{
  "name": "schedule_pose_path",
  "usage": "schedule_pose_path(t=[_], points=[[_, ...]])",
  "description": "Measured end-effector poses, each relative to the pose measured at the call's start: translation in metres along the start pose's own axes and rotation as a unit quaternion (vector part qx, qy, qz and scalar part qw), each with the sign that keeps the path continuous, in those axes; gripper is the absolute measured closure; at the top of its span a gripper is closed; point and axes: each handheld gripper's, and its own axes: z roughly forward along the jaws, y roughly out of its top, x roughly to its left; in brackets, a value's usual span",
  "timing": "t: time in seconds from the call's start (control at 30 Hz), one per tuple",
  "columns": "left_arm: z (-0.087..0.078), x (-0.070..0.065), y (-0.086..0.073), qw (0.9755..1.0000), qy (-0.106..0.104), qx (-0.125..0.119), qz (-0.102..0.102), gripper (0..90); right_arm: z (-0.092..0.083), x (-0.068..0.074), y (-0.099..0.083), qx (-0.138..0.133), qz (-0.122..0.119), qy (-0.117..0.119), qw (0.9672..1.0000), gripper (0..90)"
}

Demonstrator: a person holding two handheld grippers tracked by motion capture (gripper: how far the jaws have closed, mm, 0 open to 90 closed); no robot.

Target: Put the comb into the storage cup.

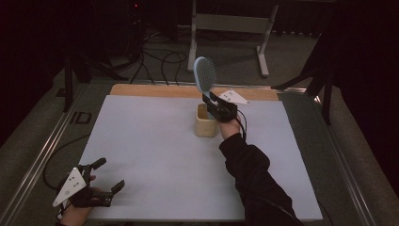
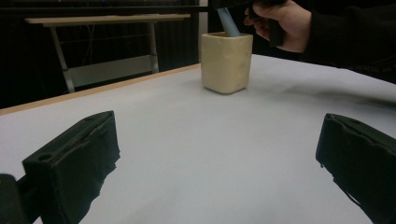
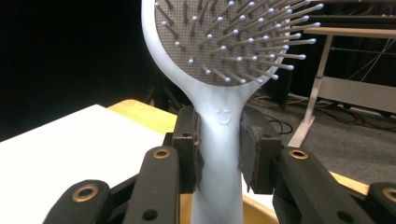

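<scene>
Here the right gripper (image 1: 210,101) has its black fingers (image 3: 189,144) clamped on the neck of a pale blue plastic hairbrush with an oval bristle pad (image 1: 204,75), one pad pressing on each side of the handle just below the head. The brush stands nearly upright, tilted a little, its head above a small cream-coloured square cup (image 1: 205,122) and the lower end of its handle reaching down into the cup's open top. The cup sits on the white sheet covering the worktop (image 1: 155,155), toward the far middle, near the bare wooden strip at the back edge. The left gripper (image 1: 109,175) rests at the near left corner of the sheet, well apart from the cup, its fingers (image 2: 74,163) spread wide with nothing between them.
</scene>
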Motion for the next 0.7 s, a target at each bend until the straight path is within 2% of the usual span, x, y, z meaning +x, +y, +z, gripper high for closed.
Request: schedule_pose_path(t=[0.2, 0.33, 0.43, 0.63, 0.7], points=[[0.0002, 0.0, -0.0001, 1.0, -0.001, 0.001, -0.002, 0.0, 0.0006, 0.0003, -0.0026, 0.01, -0.006, 0.007, 0.9999, 70.1], [0.0002, 0.0, -0.0002, 1.0, -0.001, 0.001, -0.002, 0.0, 0.0013, -0.0008, -0.0034, 0.017, -0.001, 0.013, 0.9998, 69.9], [0.0001, 0.0, -0.0001, 1.0, -0.001, 0.001, -0.002, 0.0, 0.0018, -0.0008, -0.004, 0.022, -0.004, 0.01, 0.9997, 69.9], [0.0004, 0.0001, -0.0003, 1.0, -0.001, 0.001, -0.002, 0.0, 0.0023, -0.0019, -0.0053, 0.031, 0.008, 0.009, 0.9994, 69.7], [0.0003, 0.0002, -0.0002, 1.0, -0.001, 0.001, -0.002, 0.0, 0.0032, -0.001, -0.0063, 0.034, 0.003, 0.009, 0.9994, 69.6]])
